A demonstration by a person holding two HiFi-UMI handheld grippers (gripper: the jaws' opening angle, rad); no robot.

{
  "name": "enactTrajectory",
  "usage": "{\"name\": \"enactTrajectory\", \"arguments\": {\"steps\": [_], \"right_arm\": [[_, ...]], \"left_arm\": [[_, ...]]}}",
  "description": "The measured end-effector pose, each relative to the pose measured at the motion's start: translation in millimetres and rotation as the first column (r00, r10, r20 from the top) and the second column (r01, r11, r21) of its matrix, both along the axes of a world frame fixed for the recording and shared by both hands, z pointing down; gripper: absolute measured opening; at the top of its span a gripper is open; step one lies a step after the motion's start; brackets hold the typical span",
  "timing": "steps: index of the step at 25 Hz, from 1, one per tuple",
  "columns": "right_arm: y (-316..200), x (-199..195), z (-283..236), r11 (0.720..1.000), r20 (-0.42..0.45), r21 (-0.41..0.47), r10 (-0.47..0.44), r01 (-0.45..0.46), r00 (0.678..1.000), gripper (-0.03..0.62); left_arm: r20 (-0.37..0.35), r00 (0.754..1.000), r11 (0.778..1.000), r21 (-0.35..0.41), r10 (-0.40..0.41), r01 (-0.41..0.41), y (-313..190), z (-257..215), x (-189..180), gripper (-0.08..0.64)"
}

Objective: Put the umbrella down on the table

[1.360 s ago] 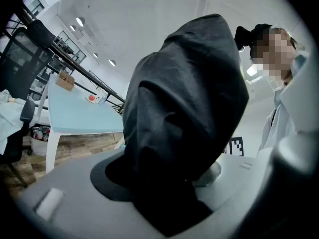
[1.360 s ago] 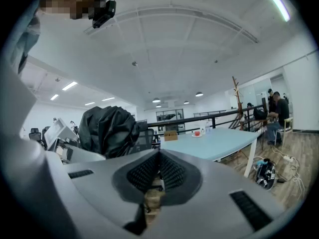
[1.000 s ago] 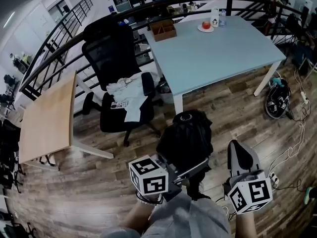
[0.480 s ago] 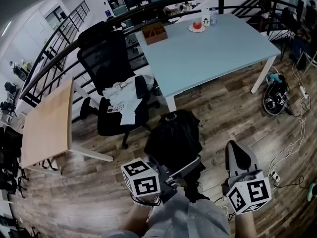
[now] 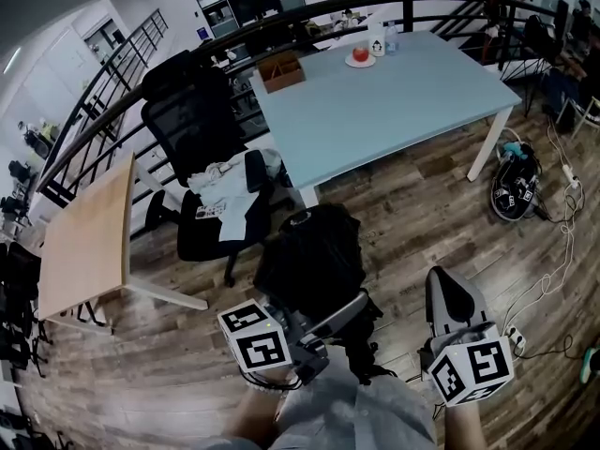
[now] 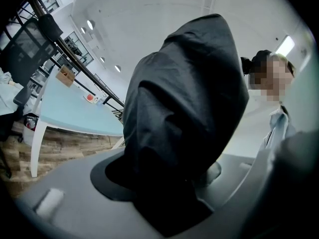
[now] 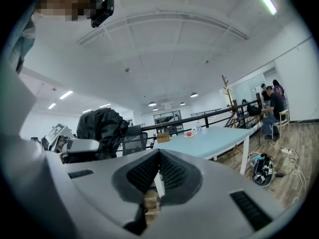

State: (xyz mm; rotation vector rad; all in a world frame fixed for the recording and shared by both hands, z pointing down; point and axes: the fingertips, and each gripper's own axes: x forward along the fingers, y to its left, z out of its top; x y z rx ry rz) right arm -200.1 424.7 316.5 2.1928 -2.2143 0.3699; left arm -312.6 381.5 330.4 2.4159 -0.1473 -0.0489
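Observation:
The umbrella is a folded black bundle of fabric held over the wooden floor, just short of the near corner of the light blue table. My left gripper is shut on its lower end. In the left gripper view the umbrella fills the middle and stands up between the two grey jaws of the left gripper. My right gripper hangs to the right of the umbrella, apart from it. Its jaws meet at the tips with nothing between them in the right gripper view, where the umbrella shows at left and the table ahead.
A black office chair with white cloth on its seat stands left of the table. A wooden desk is at far left. On the table's far end sit a wooden box and a plate. A bag and cables lie at right.
The umbrella and my left gripper have drifted left in the head view, a little nearer the table's corner. The right gripper has kept its place in the picture. Both grips are unchanged.

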Motion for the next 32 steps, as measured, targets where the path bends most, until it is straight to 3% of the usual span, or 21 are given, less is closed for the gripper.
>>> {"name": "enactTrajectory", "arguments": {"steps": [6, 16, 32], "right_arm": [[0.4, 6.7, 1.7, 1.0, 0.002, -0.001, -0.011, 0.011, 1.0, -0.002], [-10.3, 24.9, 8.4, 1.0, 0.002, -0.004, 0.023, -0.023, 1.0, -0.002], [-89.5, 83.3, 1.8, 0.996, -0.036, -0.002, 0.084, -0.084, 0.996, -0.002]], "left_arm": [[-0.01, 1.0, 1.0, 0.008, -0.018, 0.018, -3.3, -4.4, 5.4, 0.27], [-0.052, 0.998, 0.999, -0.024, 0.023, -0.024, -19.8, -1.4, 26.7, 0.27], [-0.084, 0.991, 0.994, -0.017, 0.104, -0.105, -100.2, -2.9, 92.5, 0.27]]}}
